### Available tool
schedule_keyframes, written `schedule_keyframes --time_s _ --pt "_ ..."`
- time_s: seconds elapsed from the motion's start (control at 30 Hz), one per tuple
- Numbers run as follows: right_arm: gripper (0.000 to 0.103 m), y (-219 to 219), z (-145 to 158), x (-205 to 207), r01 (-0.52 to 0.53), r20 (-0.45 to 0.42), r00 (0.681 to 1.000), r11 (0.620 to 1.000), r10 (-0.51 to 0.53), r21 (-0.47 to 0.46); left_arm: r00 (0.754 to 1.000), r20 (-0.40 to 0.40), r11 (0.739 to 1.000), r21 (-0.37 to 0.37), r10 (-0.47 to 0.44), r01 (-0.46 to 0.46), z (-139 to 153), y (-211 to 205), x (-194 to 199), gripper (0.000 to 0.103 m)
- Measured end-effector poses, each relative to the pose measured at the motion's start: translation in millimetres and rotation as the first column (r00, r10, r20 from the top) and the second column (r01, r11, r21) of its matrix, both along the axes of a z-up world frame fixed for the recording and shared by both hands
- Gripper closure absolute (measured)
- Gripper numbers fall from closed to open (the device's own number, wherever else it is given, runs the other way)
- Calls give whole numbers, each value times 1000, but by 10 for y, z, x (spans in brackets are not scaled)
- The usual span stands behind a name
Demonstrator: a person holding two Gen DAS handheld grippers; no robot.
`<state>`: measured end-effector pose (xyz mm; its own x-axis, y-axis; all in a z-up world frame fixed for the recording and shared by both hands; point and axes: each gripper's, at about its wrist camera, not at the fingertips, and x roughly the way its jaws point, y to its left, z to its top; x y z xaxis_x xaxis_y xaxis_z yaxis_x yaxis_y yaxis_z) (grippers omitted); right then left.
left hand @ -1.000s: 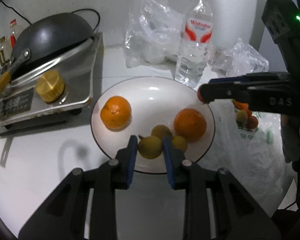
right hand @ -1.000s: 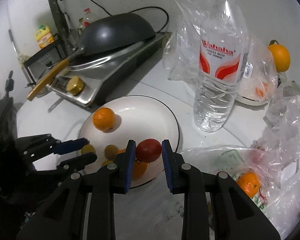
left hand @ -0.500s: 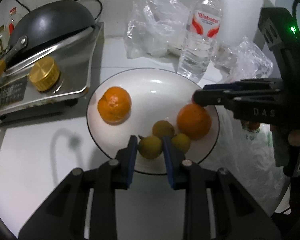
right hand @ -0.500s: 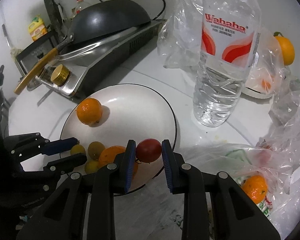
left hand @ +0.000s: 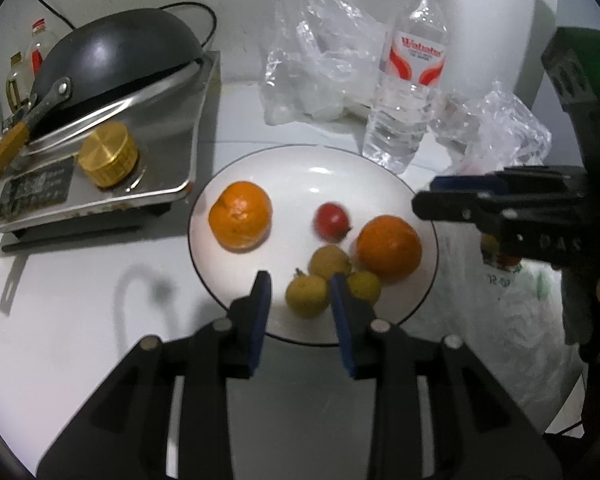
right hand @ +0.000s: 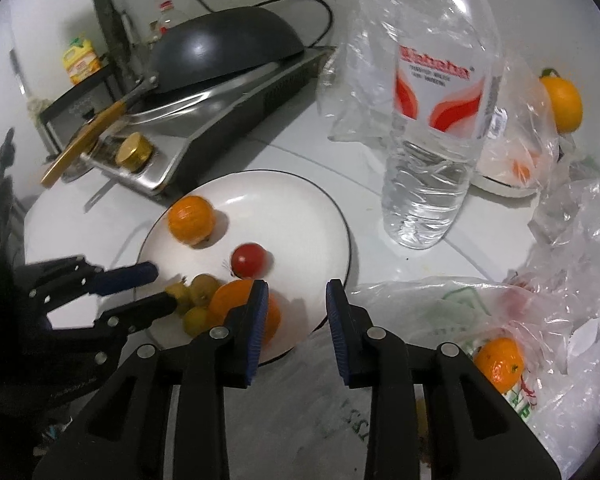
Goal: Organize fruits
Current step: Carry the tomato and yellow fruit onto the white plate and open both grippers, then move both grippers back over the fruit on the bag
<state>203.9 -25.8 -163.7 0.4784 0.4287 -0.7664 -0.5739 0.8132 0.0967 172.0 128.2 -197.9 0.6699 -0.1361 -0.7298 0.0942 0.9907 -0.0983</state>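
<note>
A white plate (left hand: 300,176) (right hand: 292,208) holds two oranges (left hand: 240,216) (left hand: 388,244), a red fruit (left hand: 332,220) (right hand: 249,260) and three small yellow fruits. My left gripper (left hand: 300,296) (right hand: 162,286) is over the plate's near rim. Its jaws are opening, and a yellow fruit (left hand: 306,294) lies on the plate between them with a gap at the left pad. My right gripper (right hand: 296,300) (left hand: 426,194) is at the plate's right edge. Its jaws are also opening, with nothing between them. The red fruit looks blurred on the plate ahead of it.
A gas stove (left hand: 100,184) with a black wok (left hand: 116,60) stands left of the plate. A water bottle (right hand: 432,140) and clear plastic bags (left hand: 316,68) stand behind it. At the right, a bag holds another orange (right hand: 498,364); one more orange (right hand: 562,100) sits far back.
The right gripper's jaws have spread and let go of the red fruit, which now lies on the plate. The left gripper's jaws have come apart from the yellow fruit.
</note>
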Motion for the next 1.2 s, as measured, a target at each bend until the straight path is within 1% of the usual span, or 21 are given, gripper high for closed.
schedule_keyframes --time_s 0.07,0.1,0.13,0.17,0.43,0.67,0.87,0.93,1.0,1.2 --pt "71 -24 39 -54 -5 9 1000 1000 5 8 1000 11 1000 7 4 -4 30 -17 -19 68" --pt "71 -54 62 -80 -2 12 1000 1000 1 13 1000 16 1000 9 5 -5 48 -30 -26 62" --pt "71 -83 86 -100 1 15 1000 1000 -1 16 1000 25 1000 17 9 -9 68 -47 -37 51" --pt "71 -119 113 -134 1 22 1000 1000 -1 19 999 37 1000 23 16 -17 92 -61 -54 48" --pt "71 -302 249 -411 -20 57 998 999 19 27 998 58 999 41 7 -9 195 -217 -173 47" --pt "71 -535 342 -596 0 81 997 999 -3 48 995 100 998 56 -19 13 342 -447 -310 46" --pt "71 -790 370 -702 18 88 996 997 -25 79 989 134 996 69 -59 50 452 -699 -400 45" --pt "71 -849 361 -724 24 87 996 997 -31 78 987 142 995 73 -74 64 481 -789 -415 42" --pt "71 -923 358 -755 28 90 995 997 -35 75 985 151 994 75 -86 76 508 -876 -429 41" --pt "71 -1161 348 -816 40 97 994 995 -49 92 982 144 988 109 -120 105 509 -1137 -418 41"
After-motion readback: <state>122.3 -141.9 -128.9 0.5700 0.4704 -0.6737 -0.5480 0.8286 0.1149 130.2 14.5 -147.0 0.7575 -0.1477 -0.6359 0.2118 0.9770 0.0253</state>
